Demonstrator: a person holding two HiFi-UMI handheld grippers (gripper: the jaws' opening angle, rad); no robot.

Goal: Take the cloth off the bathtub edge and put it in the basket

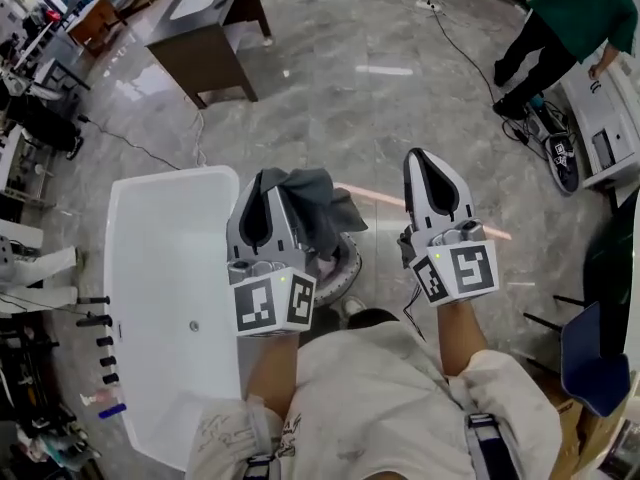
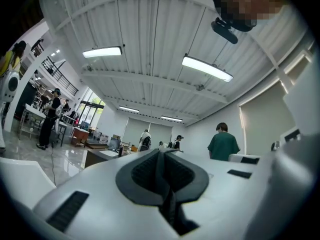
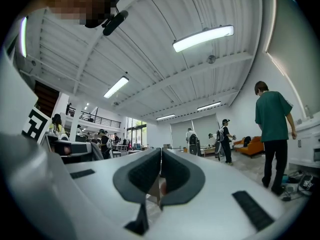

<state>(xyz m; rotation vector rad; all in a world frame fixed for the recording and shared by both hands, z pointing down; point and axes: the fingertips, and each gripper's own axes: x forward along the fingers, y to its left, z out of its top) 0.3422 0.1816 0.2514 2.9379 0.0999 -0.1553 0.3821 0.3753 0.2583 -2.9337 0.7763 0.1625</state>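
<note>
Two grippers | left gripper (image 1: 262, 180) clenched on cloth (image 1: 312, 203) above basket (image 1: 348, 268) | right gripper (image 1: 420, 158) clenched, empty | step: carrying; next we lower cloth into basket, release.

Long ceiling tube lights (image 2: 207, 68) lit the hall brightly and evenly, throwing white glare streaks on the polished floor (image 1: 385, 70). Both gripper views bulged fisheye-fashion, black at the corners and soft up close.

Open floor (image 1: 330, 98) lies ahead of the left gripper (image 1: 264, 180) and the right gripper (image 1: 420, 158). The bathtub (image 1: 150, 258) stands close on the left gripper's left, and the cloth (image 1: 312, 200) hanging from it overhangs the basket (image 1: 346, 270) below.
</note>
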